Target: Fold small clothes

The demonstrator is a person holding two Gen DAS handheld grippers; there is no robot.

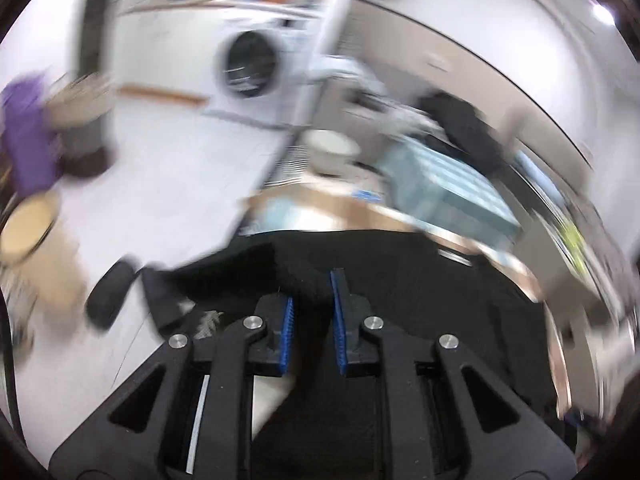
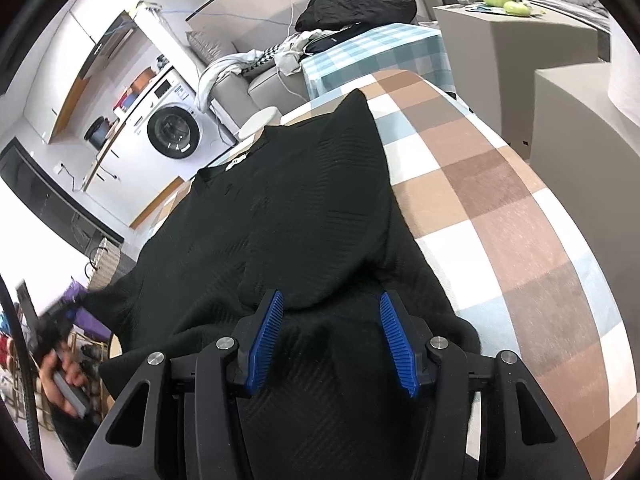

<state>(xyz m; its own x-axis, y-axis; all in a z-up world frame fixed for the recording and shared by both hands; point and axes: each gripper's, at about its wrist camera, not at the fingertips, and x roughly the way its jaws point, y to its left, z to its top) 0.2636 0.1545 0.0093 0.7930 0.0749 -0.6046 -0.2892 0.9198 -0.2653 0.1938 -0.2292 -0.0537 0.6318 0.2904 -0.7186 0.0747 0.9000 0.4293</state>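
A black knit garment (image 2: 288,216) lies on a table with a brown, white and blue checked cloth (image 2: 500,208). One side is folded over the middle. My right gripper (image 2: 330,312) is open just above the garment's near edge, its blue pads on either side of a fold. In the blurred left wrist view my left gripper (image 1: 312,296) is nearly closed with a bunch of the black garment (image 1: 380,264) between its blue pads, lifted at the table's left edge. The hand holding the left gripper (image 2: 60,368) shows at the lower left of the right wrist view.
A washing machine (image 2: 172,130) stands at the back left. A grey sofa (image 2: 256,76) with piled clothes and a black jacket (image 2: 356,4) is behind the table. A blue checked cloth (image 2: 376,56) covers furniture at the far end. Beige boxes (image 2: 516,48) stand at the right.
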